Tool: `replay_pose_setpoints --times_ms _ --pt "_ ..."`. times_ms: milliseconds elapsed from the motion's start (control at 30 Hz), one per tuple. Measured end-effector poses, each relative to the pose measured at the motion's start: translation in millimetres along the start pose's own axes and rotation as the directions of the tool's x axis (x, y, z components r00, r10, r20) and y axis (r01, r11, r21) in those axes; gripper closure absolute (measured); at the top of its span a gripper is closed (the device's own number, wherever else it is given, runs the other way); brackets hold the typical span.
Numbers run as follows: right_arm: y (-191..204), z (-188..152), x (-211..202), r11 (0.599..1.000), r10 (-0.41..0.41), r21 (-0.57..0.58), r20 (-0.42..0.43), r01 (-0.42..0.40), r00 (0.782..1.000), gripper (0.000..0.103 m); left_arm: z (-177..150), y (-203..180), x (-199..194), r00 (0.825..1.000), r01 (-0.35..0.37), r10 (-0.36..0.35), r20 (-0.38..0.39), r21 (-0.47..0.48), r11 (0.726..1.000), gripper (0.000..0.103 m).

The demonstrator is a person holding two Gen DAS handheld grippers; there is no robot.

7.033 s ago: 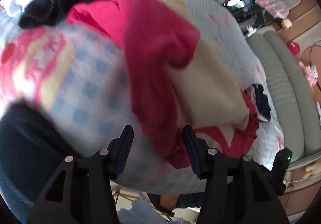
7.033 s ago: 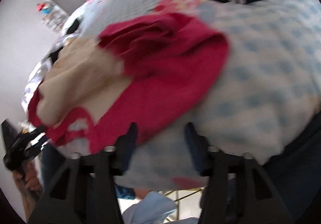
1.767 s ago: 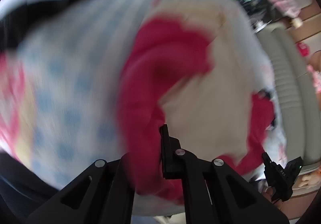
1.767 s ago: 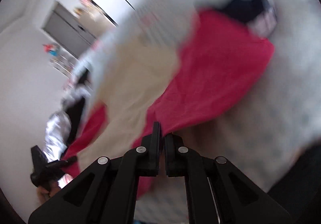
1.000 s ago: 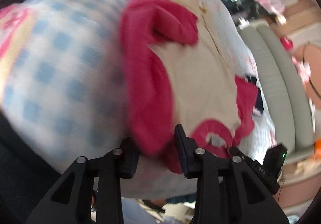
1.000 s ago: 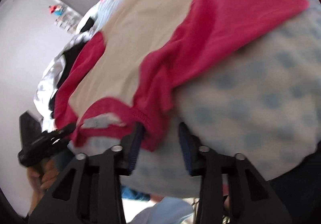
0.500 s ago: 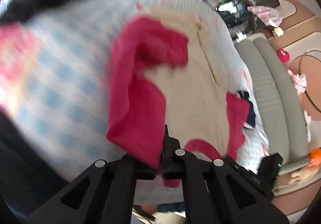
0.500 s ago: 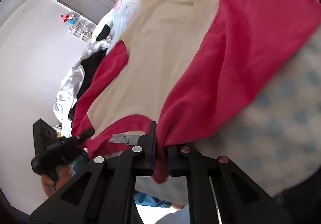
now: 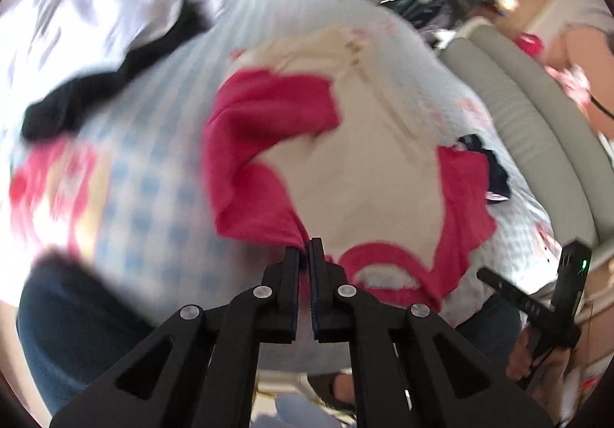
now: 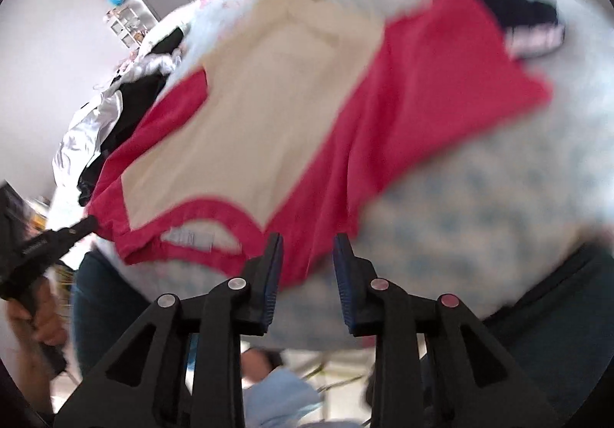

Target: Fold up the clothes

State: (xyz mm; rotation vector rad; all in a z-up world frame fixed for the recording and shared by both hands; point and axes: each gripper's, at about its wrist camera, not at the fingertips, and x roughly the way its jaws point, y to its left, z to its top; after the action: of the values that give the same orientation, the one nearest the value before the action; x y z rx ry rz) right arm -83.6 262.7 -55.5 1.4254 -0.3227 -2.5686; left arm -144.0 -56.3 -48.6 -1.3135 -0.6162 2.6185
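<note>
The left gripper (image 9: 306, 249) is pinching the red sleeve edge of a cream-bodied shirt with red sleeves and a red neckband (image 9: 368, 175), its two black fingers pressed together on the cloth. The shirt is lying spread on a bed covered with a pale blue checked quilt (image 9: 153, 190), stretching forward and to the right of those fingers. Ahead and to the left, a black garment (image 9: 99, 98) is resting against a heap of white clothing (image 9: 76, 17).

The right gripper (image 10: 307, 247) is standing with its fingers parted, the near red edge of the shirt (image 10: 268, 90) lying between and just ahead of them. Whether they are touching the cloth is unclear through the blur. Further forward and to the right, a dark navy garment (image 10: 525, 13) is sitting beside the shirt's far sleeve.
</note>
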Motion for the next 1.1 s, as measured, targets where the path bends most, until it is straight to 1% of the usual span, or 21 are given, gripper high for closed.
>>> replay_pose_setpoints --times_ms 100,233,267,300,333,367,400,433,467,500,533,600,733,800,833,867,900,933,967,1033,1100 --pt "16 25 12 0.998 0.009 -0.068 0.018 -0.007 1.0 0.065 8 -6 -7 0.999 -0.035 0.034 0.034 0.018 0.999 0.097" --pt "35 37 34 0.992 0.007 -0.125 -0.02 -0.009 1.0 0.065 14 -25 -26 0.993 0.02 -0.026 0.111 0.055 0.998 0.096" --pt "40 39 39 0.991 0.013 -0.136 -0.026 -0.017 1.0 0.06 15 -26 -28 0.992 0.036 -0.043 0.115 0.058 0.998 0.094" --pt "44 40 44 0.989 0.017 -0.143 -0.033 -0.022 0.999 0.055 16 -28 -28 0.992 0.051 -0.058 0.114 0.06 0.997 0.082" --pt "47 37 51 0.989 0.015 -0.144 -0.044 -0.021 0.999 0.054 17 -28 -20 0.993 0.059 -0.064 0.096 0.055 0.997 0.061" --pt "49 33 60 0.989 0.01 -0.145 -0.063 -0.019 0.998 0.054 17 -29 -8 0.995 0.07 -0.073 0.068 0.054 0.996 0.051" --pt "47 28 72 0.99 0.0 -0.144 -0.091 -0.013 0.996 0.053 16 -30 16 0.996 0.084 -0.084 -0.003 0.068 0.994 0.047" --pt "45 22 84 0.99 -0.011 -0.142 -0.119 -0.007 0.993 0.053 12 -27 46 0.995 0.055 -0.047 -0.088 0.083 0.995 0.047" --pt "42 16 95 0.99 -0.022 -0.14 -0.145 0.001 0.989 0.053 5 -21 69 0.984 -0.049 0.064 -0.166 0.097 0.994 0.051" --pt "37 8 103 0.991 -0.034 -0.135 -0.167 0.012 0.985 0.052 -2 -15 90 0.957 -0.139 0.164 -0.238 0.115 0.984 0.06" --pt "33 1 107 0.991 -0.042 -0.133 -0.181 0.017 0.983 0.052 -10 -6 100 0.935 -0.175 0.202 -0.29 0.118 0.978 0.066" --pt "29 -9 93 0.99 -0.032 -0.142 -0.179 0.007 0.983 0.052 -18 9 91 0.95 -0.113 0.131 -0.282 0.078 0.991 0.066" --pt "21 -19 70 0.986 -0.019 -0.167 -0.166 -0.009 0.986 0.053 -9 13 74 0.946 -0.028 0.058 -0.32 0.099 0.995 0.065" --pt "23 -8 57 0.985 0.007 -0.17 -0.135 -0.031 0.991 0.053 12 9 52 0.974 0.019 0.008 -0.225 0.117 0.993 0.064" --pt "23 -3 50 0.984 0.021 -0.172 -0.119 -0.041 0.993 0.053 24 7 43 0.987 0.013 0.009 -0.161 0.136 0.991 0.064" --pt "24 3 44 0.983 0.034 -0.175 -0.104 -0.052 0.994 0.053 40 6 40 0.994 -0.017 0.035 -0.105 0.161 0.987 0.062" --pt "24 8 37 0.982 0.048 -0.177 -0.088 -0.063 0.995 0.053 56 6 40 0.996 -0.051 0.063 -0.061 0.182 0.982 0.052" --pt "25 14 31 0.981 0.061 -0.18 -0.072 -0.073 0.996 0.053 68 9 54 0.992 -0.091 0.105 -0.067 0.194 0.977 0.037" --pt "26 19 24 0.98 0.074 -0.182 -0.057 -0.084 0.996 0.05 81 11 67 0.986 -0.13 0.148 -0.073 0.207 0.97 0.03" --pt "31 36 27 0.977 0.074 -0.198 -0.031 -0.079 0.997 0.046 95 16 94 0.962 -0.239 0.262 -0.073 0.23 0.943 0.026" --pt "31 44 48 0.98 0.054 -0.187 -0.059 -0.065 0.997 0.046 100 21 119 0.922 -0.354 0.381 -0.067 0.251 0.901 0.026"
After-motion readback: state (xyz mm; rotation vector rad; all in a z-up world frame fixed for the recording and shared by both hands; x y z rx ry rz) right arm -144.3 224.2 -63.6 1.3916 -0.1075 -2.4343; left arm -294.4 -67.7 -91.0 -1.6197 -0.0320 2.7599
